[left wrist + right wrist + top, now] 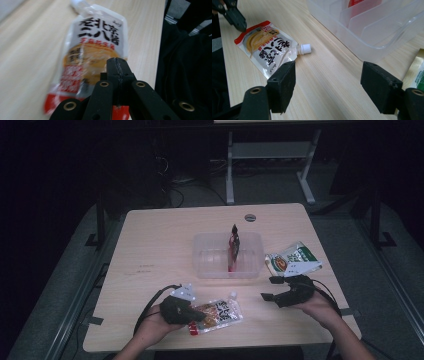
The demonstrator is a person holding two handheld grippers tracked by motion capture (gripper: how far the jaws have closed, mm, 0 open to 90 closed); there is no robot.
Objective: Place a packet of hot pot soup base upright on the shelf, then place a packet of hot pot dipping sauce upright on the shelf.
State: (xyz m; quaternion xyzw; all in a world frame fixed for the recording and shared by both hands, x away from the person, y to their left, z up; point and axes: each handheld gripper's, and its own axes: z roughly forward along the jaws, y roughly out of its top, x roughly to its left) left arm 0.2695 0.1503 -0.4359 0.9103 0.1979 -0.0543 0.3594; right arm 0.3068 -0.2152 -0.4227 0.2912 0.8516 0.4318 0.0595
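The spouted sauce pouch lies flat on the surface near its front edge; left tongs pressed together over it, gripping nothing; right tongs wide apart, empty

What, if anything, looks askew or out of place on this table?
Nothing looks spilled or damaged. One red packet stands on edge inside the clear bin, not flat. A spouted pouch lies flat near the front edge under the left tool, and a green packet lies just right of the bin.
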